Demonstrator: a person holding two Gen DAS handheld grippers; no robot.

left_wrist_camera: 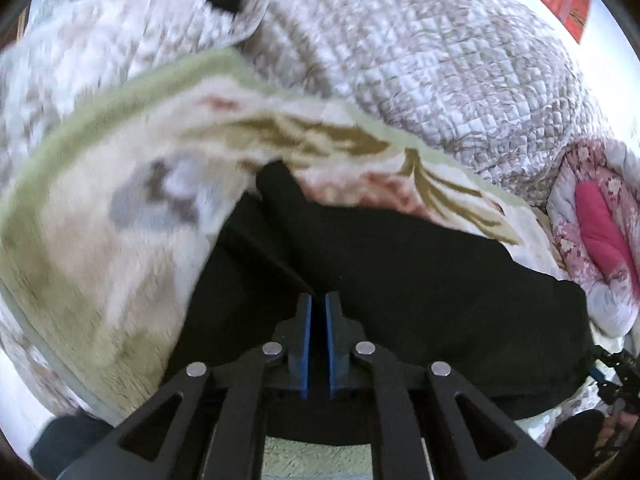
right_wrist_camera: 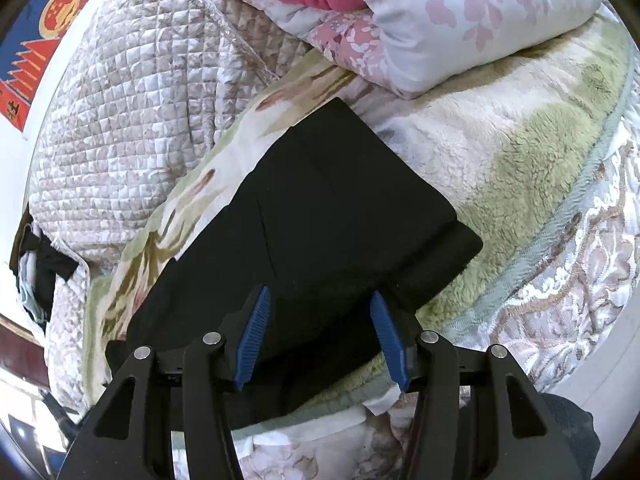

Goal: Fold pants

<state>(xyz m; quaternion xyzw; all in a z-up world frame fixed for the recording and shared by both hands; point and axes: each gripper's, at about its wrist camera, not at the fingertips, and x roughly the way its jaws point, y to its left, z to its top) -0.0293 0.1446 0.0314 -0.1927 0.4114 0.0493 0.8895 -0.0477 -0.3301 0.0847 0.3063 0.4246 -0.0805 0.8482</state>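
Black pants [right_wrist_camera: 328, 208] lie partly folded on a floral fleece blanket [right_wrist_camera: 520, 152] on a bed. In the right wrist view my right gripper [right_wrist_camera: 318, 300] is open, its blue pads just above the near part of the pants, holding nothing. In the left wrist view the pants [left_wrist_camera: 420, 280] fill the lower middle. My left gripper [left_wrist_camera: 318, 298] has its blue pads nearly together with a fold of the black cloth pinched at the tips and lifted in a ridge. The left view is blurred by motion.
A quilted grey-white bedspread [right_wrist_camera: 132, 112] lies bunched beyond the blanket. A pink floral pillow with a magenta cushion [right_wrist_camera: 400, 12] sits at the head end, also in the left wrist view [left_wrist_camera: 600, 216]. A red and blue poster [right_wrist_camera: 40, 32] hangs on the wall. Dark clothing [right_wrist_camera: 40, 272] lies at the left.
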